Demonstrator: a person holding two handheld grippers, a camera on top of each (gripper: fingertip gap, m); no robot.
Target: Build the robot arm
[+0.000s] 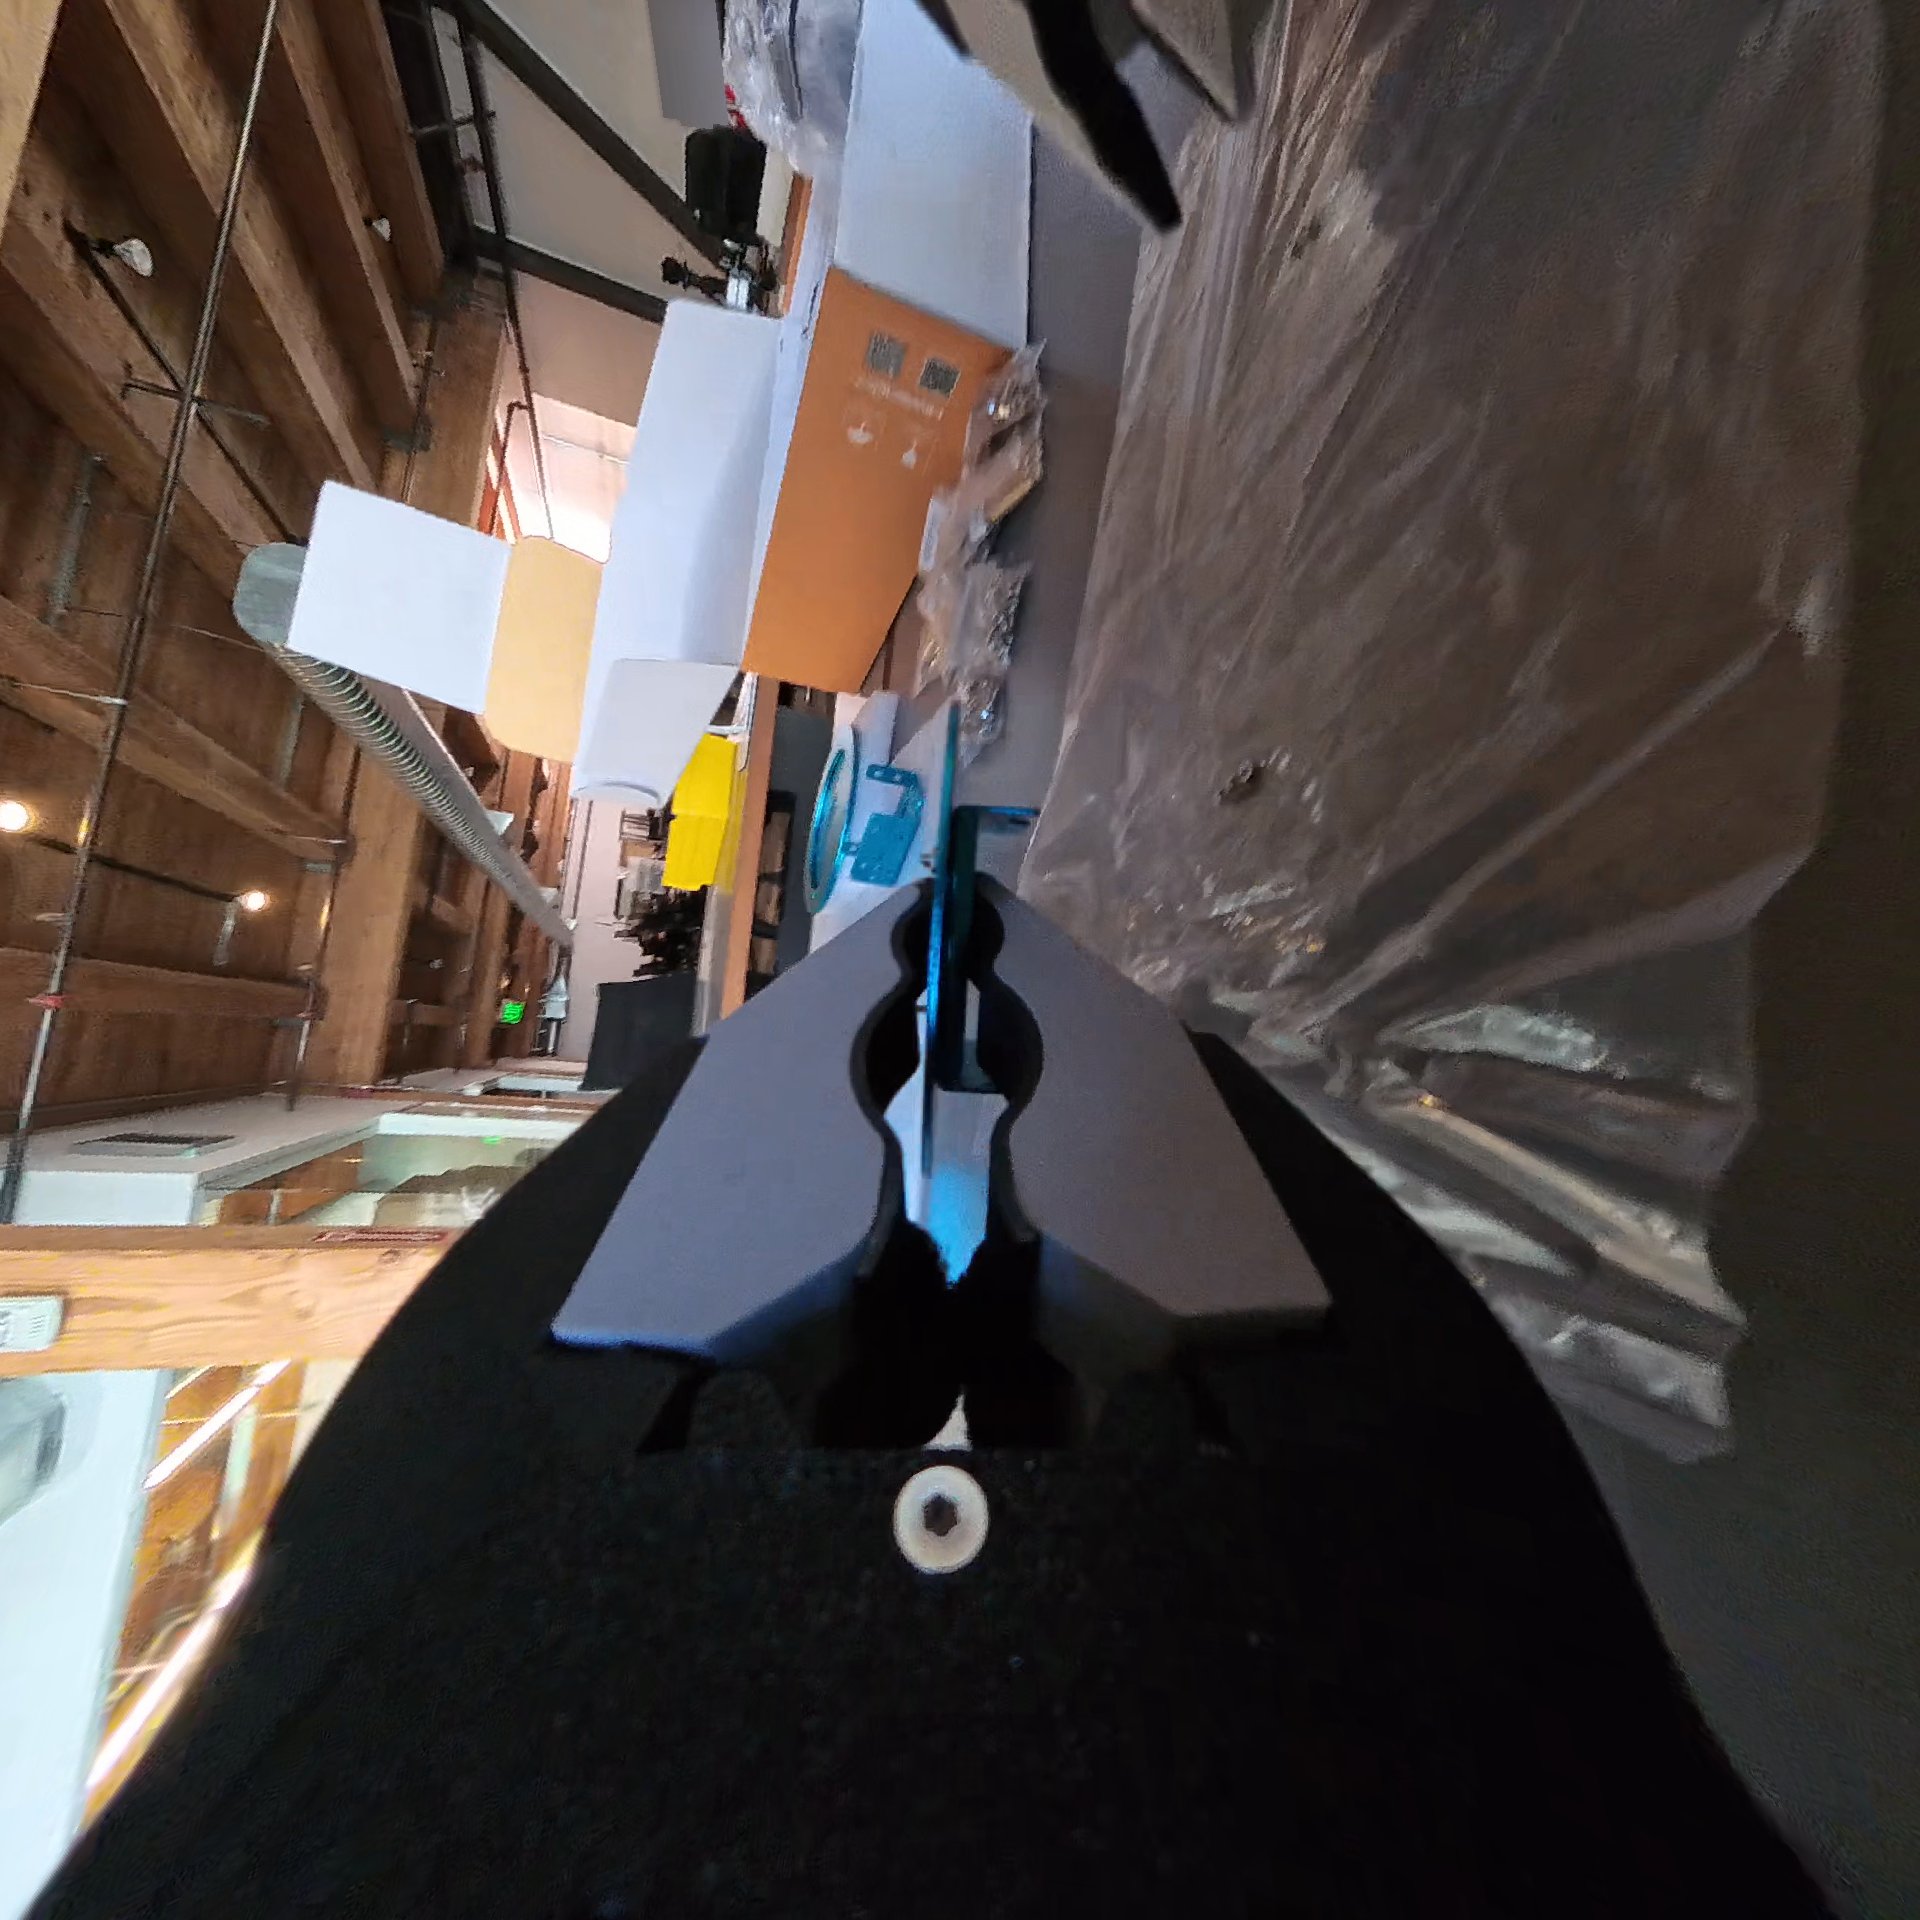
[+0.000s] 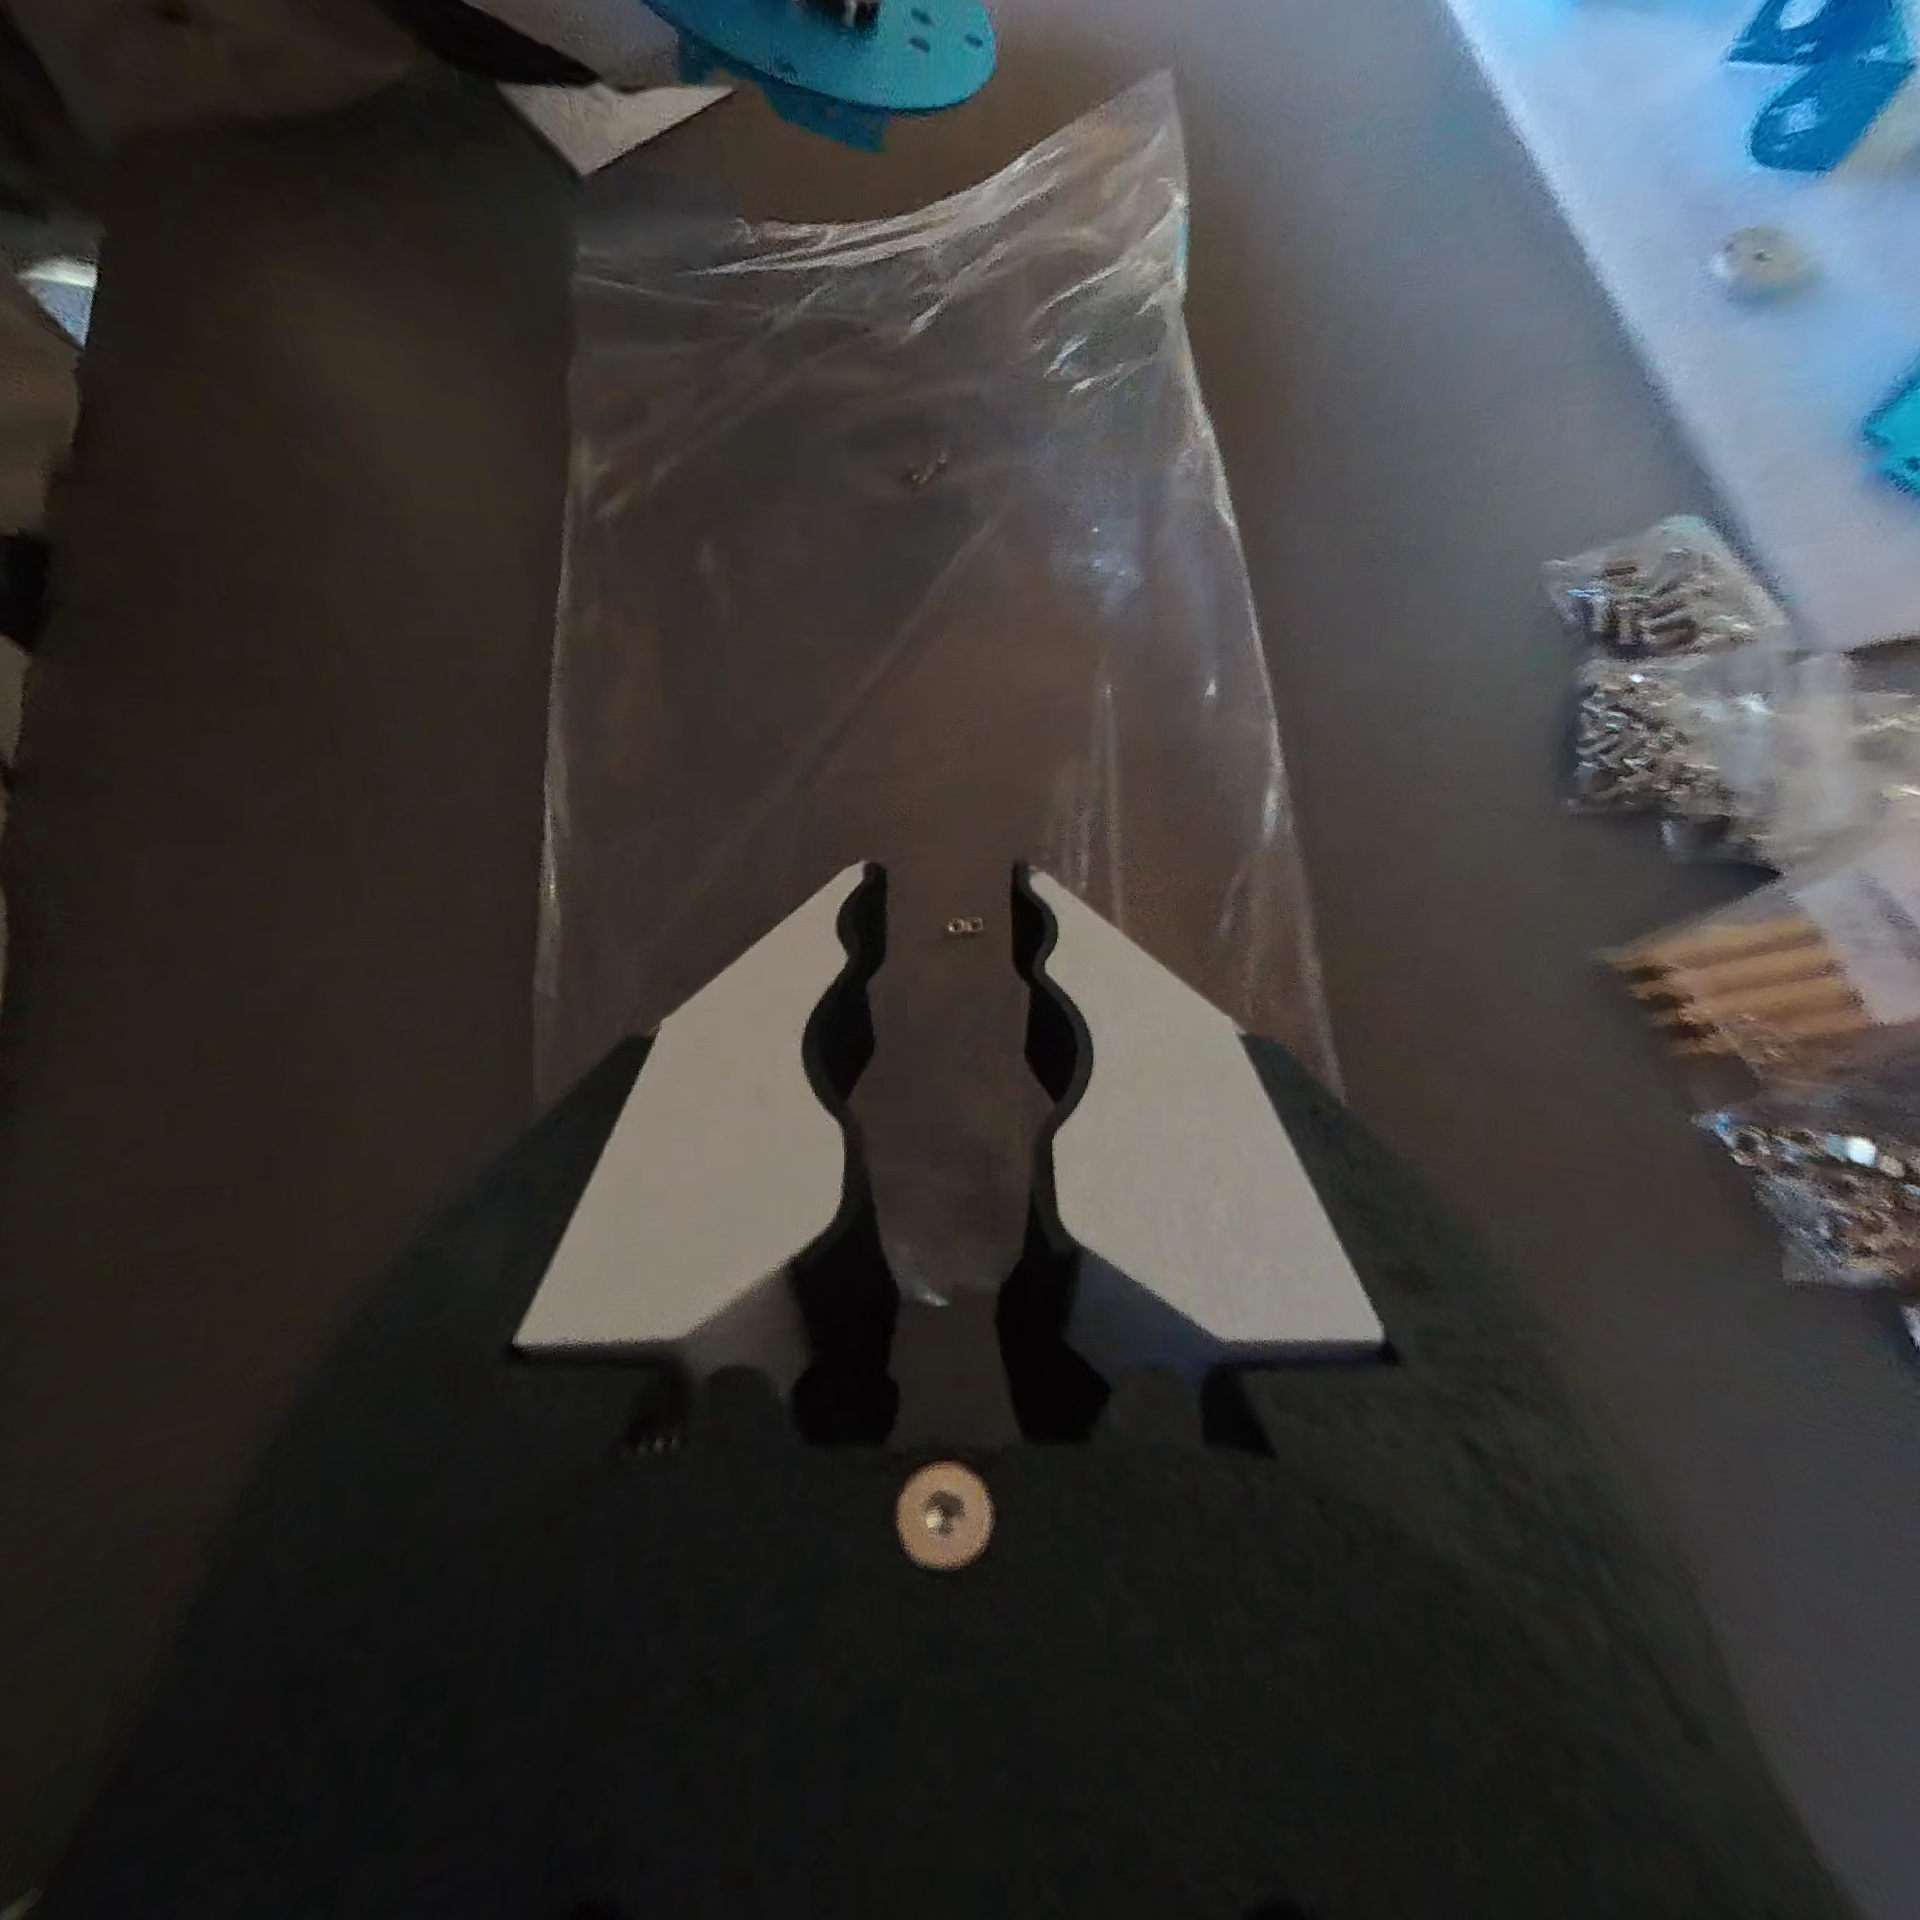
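My left gripper (image 1: 951, 894) is shut on a thin blue metal plate (image 1: 945, 977), held edge-on with the view rolled sideways. The same blue plate (image 2: 862, 52) shows at the top of the right wrist view. My right gripper (image 2: 951, 878) is open and empty, hovering over a clear plastic bag (image 2: 883, 499) that lies flat on the dark table (image 2: 312, 623). Two tiny metal nuts (image 2: 961, 927) lie between its fingertips, and another small metal piece (image 2: 925, 470) lies farther up on the bag. The bag also fills the right side of the left wrist view (image 1: 1403, 623).
Small bags of screws and standoffs (image 2: 1704, 748) lie to the right. Blue brackets (image 2: 1808, 94) rest on a white sheet (image 2: 1621, 312) at the upper right. An orange and white box (image 1: 831, 499) stands beyond the bag, with more blue parts (image 1: 883, 821) near it. The left gripper's tips are roughly 15 cm from the right gripper's.
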